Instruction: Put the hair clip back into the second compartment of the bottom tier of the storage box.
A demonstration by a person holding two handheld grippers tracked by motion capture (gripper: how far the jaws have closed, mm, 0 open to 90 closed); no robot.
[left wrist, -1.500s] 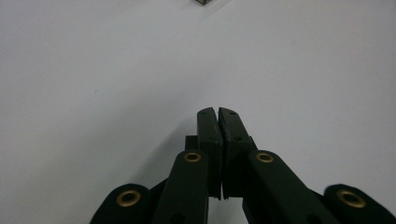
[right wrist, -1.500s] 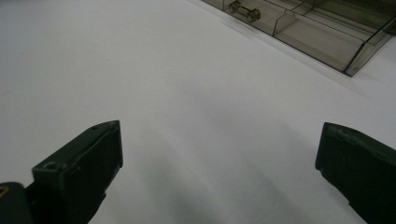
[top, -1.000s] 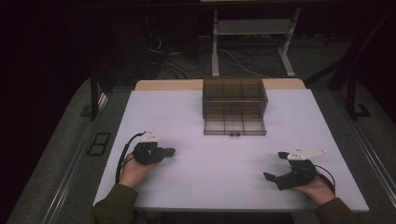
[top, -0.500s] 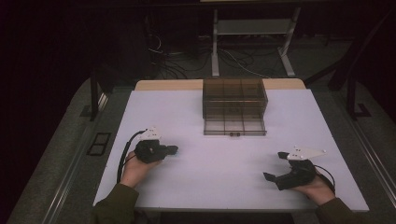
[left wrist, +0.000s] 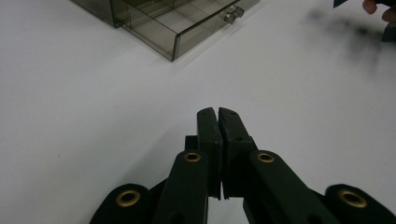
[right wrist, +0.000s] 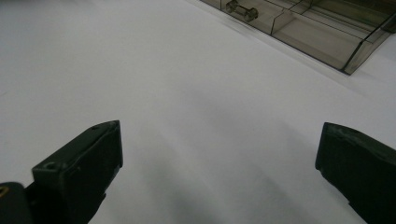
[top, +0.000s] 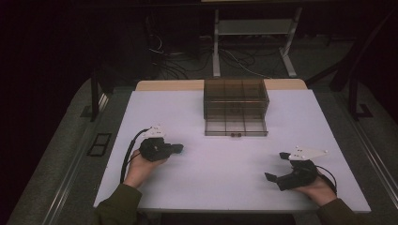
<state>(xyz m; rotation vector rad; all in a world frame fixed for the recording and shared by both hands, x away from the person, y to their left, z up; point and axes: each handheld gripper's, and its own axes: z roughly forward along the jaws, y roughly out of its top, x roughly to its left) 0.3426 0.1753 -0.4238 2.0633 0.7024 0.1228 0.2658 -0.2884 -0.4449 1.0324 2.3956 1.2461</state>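
A smoky clear drawer box [top: 236, 96] stands at the back middle of the white table [top: 206, 187]. Its bottom drawer [top: 236, 126] is pulled out toward me, with a small knob [top: 235, 135] on its front. My left gripper [top: 179, 148] lies low at the left with its jaws shut and nothing between them. In the left gripper view, the shut left gripper [left wrist: 218, 113] points past the drawer [left wrist: 177, 28] and its knob [left wrist: 232, 14]. My right gripper [top: 276, 166] rests at the front right, open and empty. In its own view, the right gripper [right wrist: 219, 128] faces the drawer [right wrist: 317, 32].
Bare white tabletop lies between the two grippers and the drawer box. A tan board [top: 169, 85] borders the table's far edge. Behind it, a metal stand [top: 253, 28] and cables [top: 169, 56] sit on the dark floor.
My left gripper has edged slightly to the right, still shut. The right gripper and the drawer have not moved.
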